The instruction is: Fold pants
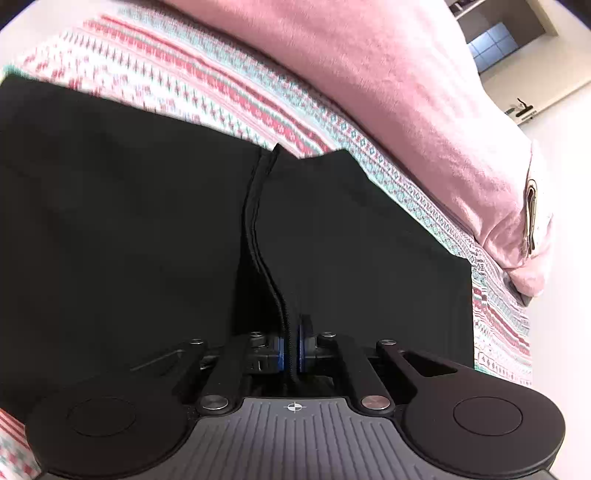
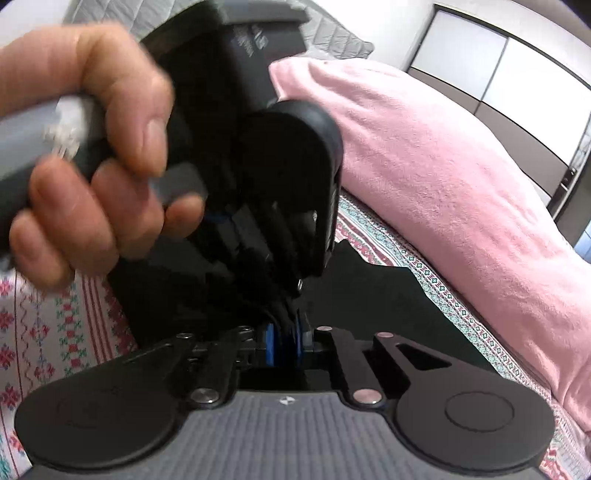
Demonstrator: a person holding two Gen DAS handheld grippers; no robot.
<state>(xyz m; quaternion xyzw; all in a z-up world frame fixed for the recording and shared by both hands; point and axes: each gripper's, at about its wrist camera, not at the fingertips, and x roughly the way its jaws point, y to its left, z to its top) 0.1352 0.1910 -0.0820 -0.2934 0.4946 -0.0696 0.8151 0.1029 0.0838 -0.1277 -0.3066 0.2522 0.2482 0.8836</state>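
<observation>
1. Black pants [image 1: 147, 221] are lying spread flat on the bed, covering most of the left wrist view, w/ a raised seam ridge running up the middle.
2. Left gripper [image 1: 291, 354] is pinching that seam edge; its blue pads [image 1: 280, 354] are pressing together on the fabric.
3. Right gripper [image 2: 284, 347] is sitting just in front of the left one, w/ a bunch of the black cloth between its blue pads [image 2: 269, 349]; the pads are touching the fabric on both sides, so it's clamping the pants too.
4. Left hand [image 2: 92, 155] is wrapping around the left gripper's handle, blurred, filling the upper left of the right wrist view.
5. Bedsheet [image 1: 221, 92] is showing a white ground w/ red and teal patterned stripes, lying under the pants.
6. Pink blanket [image 1: 406, 92] is lying bunched along the far side of the bed, just beyond the pants' far edge.
7. Grey quilted cover [image 2: 332, 33] is peeking out behind the blanket.
8. Room bkgd: pale walls, white sliding wardrobe doors [image 2: 498, 66] w/ dark frames, and a shelf niche [image 1: 509, 37] w/ a blue-tiled panel.
</observation>
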